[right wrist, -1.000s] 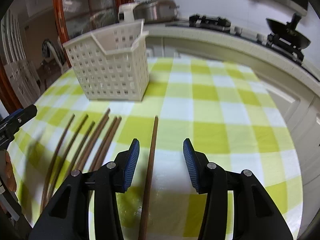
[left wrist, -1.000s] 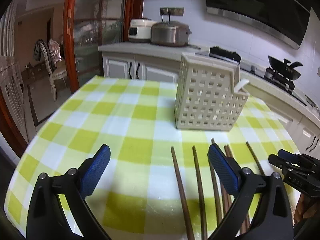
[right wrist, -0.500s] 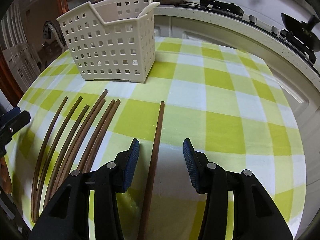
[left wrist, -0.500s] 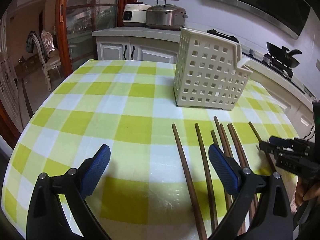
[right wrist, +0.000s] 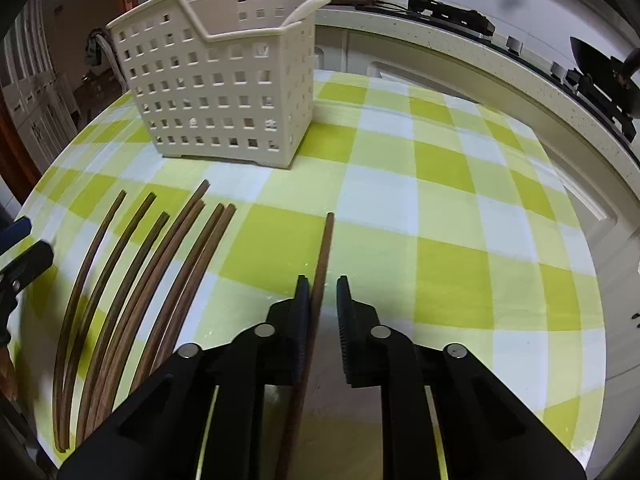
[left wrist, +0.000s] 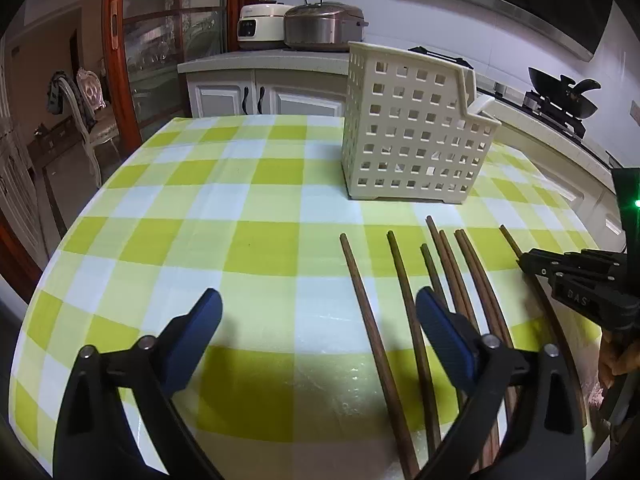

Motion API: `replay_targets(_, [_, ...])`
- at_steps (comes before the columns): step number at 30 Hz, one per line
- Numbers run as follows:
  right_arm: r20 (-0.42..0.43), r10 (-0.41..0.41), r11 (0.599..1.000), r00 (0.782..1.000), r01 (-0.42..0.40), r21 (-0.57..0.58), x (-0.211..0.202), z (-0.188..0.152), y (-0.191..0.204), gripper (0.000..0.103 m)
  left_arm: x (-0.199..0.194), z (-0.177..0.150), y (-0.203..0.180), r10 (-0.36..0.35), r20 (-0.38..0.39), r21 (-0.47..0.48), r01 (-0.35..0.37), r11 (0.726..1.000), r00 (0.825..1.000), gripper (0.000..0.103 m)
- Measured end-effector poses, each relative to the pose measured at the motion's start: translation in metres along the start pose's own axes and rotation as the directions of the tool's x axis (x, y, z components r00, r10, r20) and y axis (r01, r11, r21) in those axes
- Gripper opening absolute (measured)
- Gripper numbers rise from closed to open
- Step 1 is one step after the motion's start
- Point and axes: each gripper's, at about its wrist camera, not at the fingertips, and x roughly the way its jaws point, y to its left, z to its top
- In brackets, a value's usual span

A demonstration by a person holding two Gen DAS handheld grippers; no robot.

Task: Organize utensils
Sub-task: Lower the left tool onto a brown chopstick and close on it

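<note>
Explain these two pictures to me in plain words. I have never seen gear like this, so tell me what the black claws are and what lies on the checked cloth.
No robot here: a person holds a two-finger gripper in each hand, each with a camera looking along its fingers. One picture comes from the left gripper, wide open over bare tablecloth. The other comes from the right gripper, whose jaws are closing around a single chopstick; one pad touches it, the other not yet. Seven more chopsticks lie fanned beside it. Behind stands a white perforated basket.

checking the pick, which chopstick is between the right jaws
The lone chopstick, lying apart to the right of the fanned group of seven; the right gripper is closing its jaws around it.
</note>
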Motion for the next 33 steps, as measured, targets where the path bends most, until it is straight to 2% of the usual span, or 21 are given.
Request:
replay_targets(3, [0.006, 0.000, 1.000, 1.000, 0.000, 0.000, -0.002, -0.003, 0.001, 0.012, 0.003, -0.001, -0.002, -0.011, -0.019, 0.006, 0.011, 1.000, 1.000, 0.084])
replay_targets(7, [0.013, 0.005, 1.000, 1.000, -0.005, 0.006, -0.003, -0.006, 0.000, 0.012, 0.006, -0.001, -0.009, -0.019, -0.033, 0.029, 0.020, 0.999, 0.999, 0.082])
replay_targets(10, [0.021, 0.003, 1.000, 1.000, -0.003, -0.008, -0.003, -0.007, 0.002, 0.008, 0.013, 0.001, -0.013, -0.039, -0.063, 0.034, 0.041, 0.999, 0.997, 0.073])
replay_targets(15, [0.027, 0.012, 1.000, 1.000, -0.012, -0.003, -0.003, -0.008, 0.001, 0.008, 0.026, 0.003, -0.015, -0.068, -0.109, 0.019, 0.071, 0.997, 0.992, 0.055])
replay_targets(21, [0.028, 0.019, 1.000, 0.999, -0.020, 0.002, -0.003, -0.009, 0.000, 0.008, 0.041, 0.009, -0.022, -0.032, -0.138, 0.043, 0.038, 0.998, 0.990, 0.031])
replay_targets(23, [0.030, 0.025, 1.000, 0.999, -0.025, 0.005, -0.003, -0.009, -0.002, 0.008, 0.046, 0.009, -0.023, -0.029, -0.157, 0.048, 0.037, 0.998, 0.987, 0.026])
replay_targets(27, [0.030, 0.027, 1.000, 0.999, -0.027, 0.003, -0.004, -0.009, -0.002, 0.008, 0.046, 0.007, -0.028, -0.008, -0.150, 0.076, 0.019, 0.997, 0.989, 0.024])
replay_targets(30, [0.032, 0.027, 1.000, 0.999, -0.028, 0.003, -0.003, -0.009, -0.002, 0.008, 0.045, 0.005, -0.032, 0.013, -0.143, 0.107, 0.003, 0.994, 0.990, 0.009])
replay_targets(33, [0.032, 0.027, 1.000, 0.999, -0.027, 0.002, -0.003, -0.009, -0.002, 0.008, 0.045, 0.005, -0.033, 0.009, -0.138, 0.114, 0.007, 0.993, 0.990, 0.008])
